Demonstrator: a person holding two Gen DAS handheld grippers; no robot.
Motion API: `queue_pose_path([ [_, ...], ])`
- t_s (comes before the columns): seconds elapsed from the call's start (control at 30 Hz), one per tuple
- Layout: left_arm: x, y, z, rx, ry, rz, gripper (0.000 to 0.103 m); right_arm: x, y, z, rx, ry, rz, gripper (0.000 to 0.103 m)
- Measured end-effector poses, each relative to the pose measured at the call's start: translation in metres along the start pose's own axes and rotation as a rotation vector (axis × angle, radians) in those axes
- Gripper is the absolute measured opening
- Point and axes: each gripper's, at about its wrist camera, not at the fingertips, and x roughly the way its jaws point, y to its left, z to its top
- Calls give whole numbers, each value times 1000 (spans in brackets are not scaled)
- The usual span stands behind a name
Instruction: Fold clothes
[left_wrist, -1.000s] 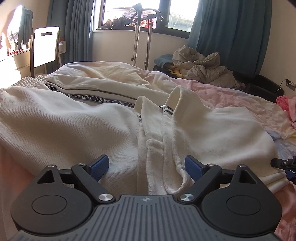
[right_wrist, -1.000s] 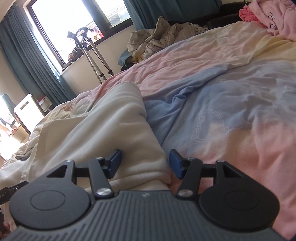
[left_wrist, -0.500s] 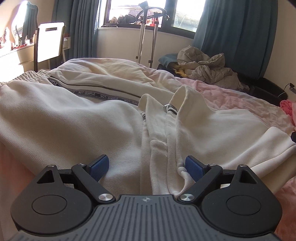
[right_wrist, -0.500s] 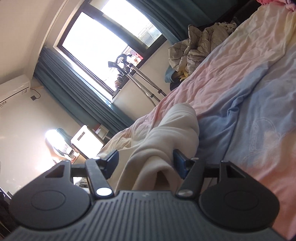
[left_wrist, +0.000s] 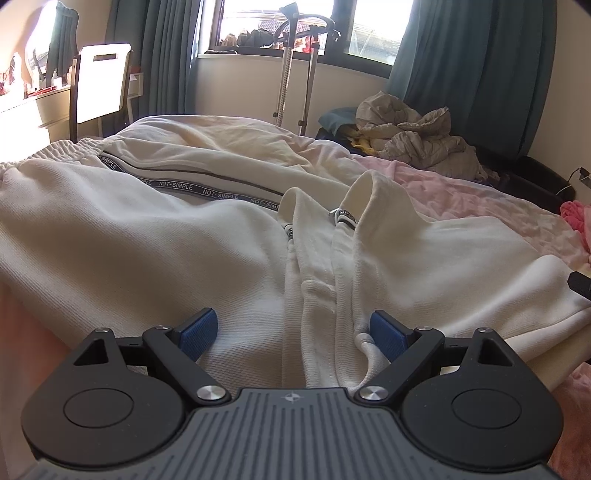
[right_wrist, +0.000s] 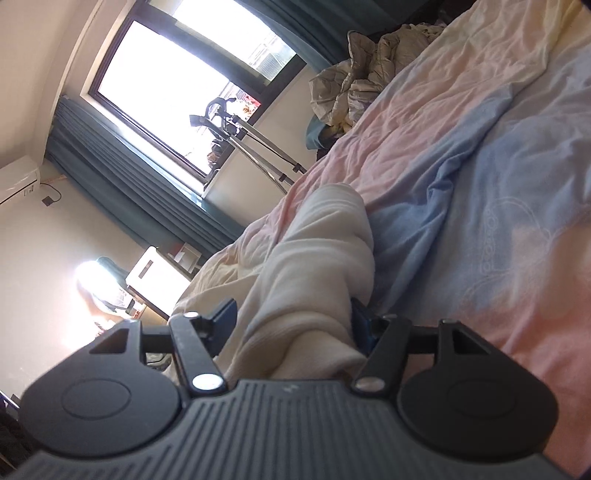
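A cream zip-up jacket (left_wrist: 155, 251) with a "NOT-SIMPLE" tape lies spread on the bed. My left gripper (left_wrist: 291, 330) is open, its blue pads either side of the jacket's zipper front near the hem. My right gripper (right_wrist: 295, 317) is tilted and its jaws hold a bunched cream sleeve or edge of the jacket (right_wrist: 317, 266), lifted off the bedsheet. A dark tip of the right gripper shows at the left wrist view's right edge (left_wrist: 580, 284).
The bed has a pink and blue sheet (right_wrist: 498, 192). A crumpled beige pile (left_wrist: 417, 140) lies at the far side by teal curtains. Crutches (left_wrist: 291, 74) lean at the window. A white chair (left_wrist: 99, 85) and desk stand far left. Pink clothing (left_wrist: 576, 218) lies right.
My right gripper has closed on the cream fabric, lifted it and rolled leftwards. The jacket's right side has risen in the left wrist view. My left gripper stays open in place.
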Motion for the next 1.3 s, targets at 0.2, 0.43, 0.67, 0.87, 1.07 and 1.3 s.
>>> queue_pose_path([
  [0.2,-1,-2,0,11,-4,7,92,14,-21,-8,27,69,-119,65],
  [0.43,-1,-1,-1,2,-8,11,92,6,-1,-2,12,-6,49,65],
  [0.67,-1,-5,-1,21,-18,15,92,22,-14,-10,-1,73,-107,62],
  [0.87,-8,-12,-2,62,-79,3,92,25,3,-11,-83,75,-207,29],
  [1.07,-38,-23,4,121,-238,-5,91,8,30,3,-171,-7,-242,22],
  [1.3,-35,-55,15,237,-227,66,91,-24,51,28,-232,-106,-306,19],
])
